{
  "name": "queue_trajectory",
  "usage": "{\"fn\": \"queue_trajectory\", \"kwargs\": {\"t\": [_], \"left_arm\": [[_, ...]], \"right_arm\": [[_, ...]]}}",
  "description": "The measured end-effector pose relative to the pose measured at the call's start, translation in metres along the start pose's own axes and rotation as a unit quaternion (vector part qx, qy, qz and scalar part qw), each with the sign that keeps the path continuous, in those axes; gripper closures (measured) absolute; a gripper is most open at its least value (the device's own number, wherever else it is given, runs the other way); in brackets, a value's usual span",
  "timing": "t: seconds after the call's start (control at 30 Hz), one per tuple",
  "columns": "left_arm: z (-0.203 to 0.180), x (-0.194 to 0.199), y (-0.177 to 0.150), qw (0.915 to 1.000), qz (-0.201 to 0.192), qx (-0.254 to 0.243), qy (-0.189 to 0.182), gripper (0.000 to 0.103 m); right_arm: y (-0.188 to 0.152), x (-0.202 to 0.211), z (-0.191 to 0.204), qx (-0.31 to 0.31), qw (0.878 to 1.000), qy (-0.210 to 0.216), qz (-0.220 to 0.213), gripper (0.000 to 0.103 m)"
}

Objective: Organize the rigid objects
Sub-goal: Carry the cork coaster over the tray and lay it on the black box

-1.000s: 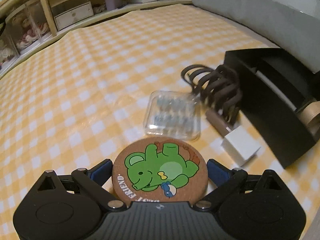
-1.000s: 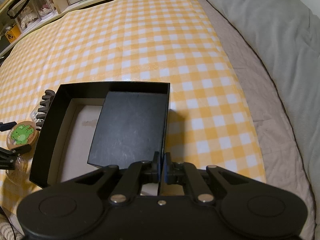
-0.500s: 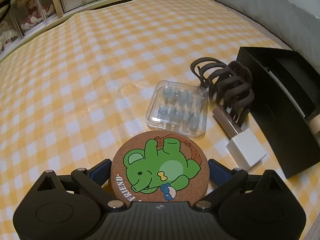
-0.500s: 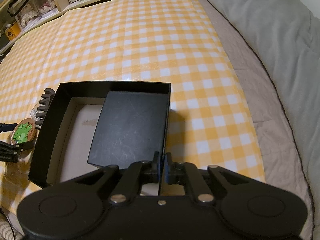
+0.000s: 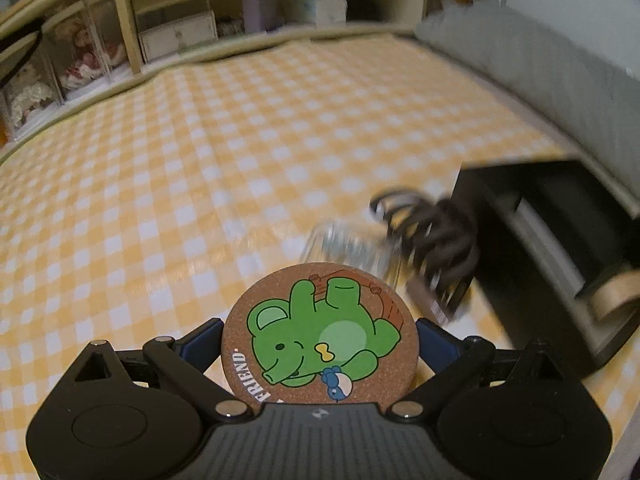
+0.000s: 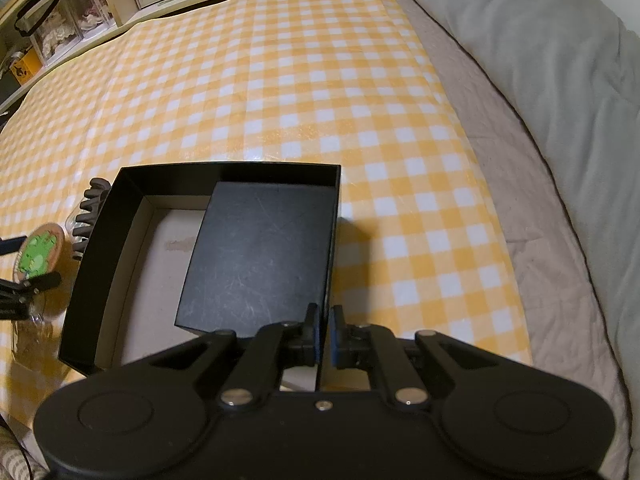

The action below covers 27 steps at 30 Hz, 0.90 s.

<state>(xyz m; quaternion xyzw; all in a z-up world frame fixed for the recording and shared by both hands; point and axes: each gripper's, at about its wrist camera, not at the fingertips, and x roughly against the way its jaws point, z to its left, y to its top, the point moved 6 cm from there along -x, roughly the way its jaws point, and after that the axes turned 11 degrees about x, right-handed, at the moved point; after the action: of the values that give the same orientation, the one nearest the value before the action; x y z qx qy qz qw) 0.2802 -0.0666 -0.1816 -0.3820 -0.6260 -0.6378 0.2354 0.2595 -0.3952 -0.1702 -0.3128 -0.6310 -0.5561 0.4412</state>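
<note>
My left gripper [image 5: 320, 334] is shut on a round cork coaster [image 5: 320, 332] with a green bear, held above the checked cloth. It also shows in the right wrist view [image 6: 38, 254], left of the box. My right gripper [image 6: 325, 326] is shut on the near right wall of an open black box [image 6: 132, 192]. A black flat lid or card [image 6: 260, 256] lies inside the box. A clear plastic case [image 5: 352, 246], a brown hair claw [image 5: 432, 232] and a tape roll [image 5: 616, 296] in the box show blurred in the left wrist view.
A yellow checked cloth [image 6: 280, 80] covers the bed. A grey pillow [image 6: 540, 40] lies along the right. Shelves with drawers and boxes [image 5: 172, 32] stand at the far edge. The bare mattress strip [image 6: 540, 240] runs right of the cloth.
My left gripper has lifted and tilted up with the coaster, so the case and claw sit lower and blurred. The right gripper and box have stayed still.
</note>
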Motion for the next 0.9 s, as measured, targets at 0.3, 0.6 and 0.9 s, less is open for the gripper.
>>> {"fn": "queue_trajectory", "kwargs": {"t": [0.3, 0.6, 0.9], "left_arm": [[-0.061, 0.036, 0.027, 0.995, -0.061, 0.013, -0.079, 0.004], [-0.14, 0.027, 0.032, 0.9879, -0.052, 0.018, -0.145, 0.004], [-0.203, -0.025, 0.032, 0.9844, -0.007, 0.057, -0.167, 0.004]], "right_arm": [[-0.007, 0.003, 0.001, 0.004, 1.0, 0.001, 0.002, 0.097], [-0.034, 0.003, 0.018, 0.073, 0.997, -0.004, 0.036, 0.096], [-0.032, 0.011, 0.011, 0.058, 0.998, 0.015, 0.012, 0.096]]}}
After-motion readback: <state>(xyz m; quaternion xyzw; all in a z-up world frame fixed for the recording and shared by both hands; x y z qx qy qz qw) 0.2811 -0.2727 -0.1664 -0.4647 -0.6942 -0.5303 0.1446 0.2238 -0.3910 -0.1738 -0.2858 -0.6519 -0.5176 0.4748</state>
